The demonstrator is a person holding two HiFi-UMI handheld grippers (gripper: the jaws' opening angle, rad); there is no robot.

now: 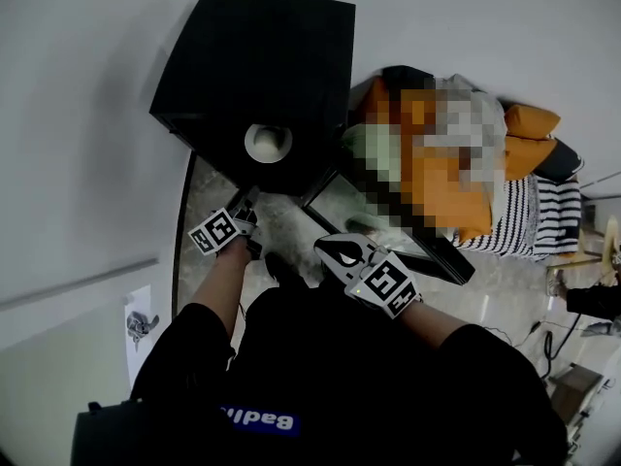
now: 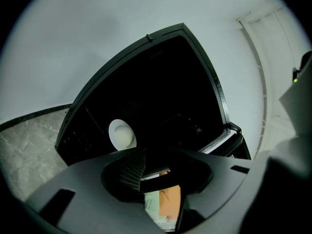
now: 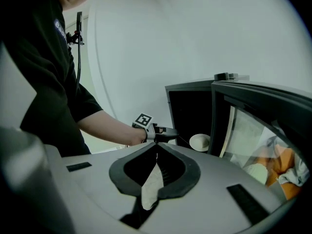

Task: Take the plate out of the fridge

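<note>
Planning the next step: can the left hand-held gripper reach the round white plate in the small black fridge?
Probably yes: the glass door stands open, and nothing shows between the open left hand-held gripper and the white plate.

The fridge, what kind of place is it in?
Probably a room in a home: a small black fridge on a speckled floor, plain white wall, and orange cushions with striped cloth beside it.
</note>
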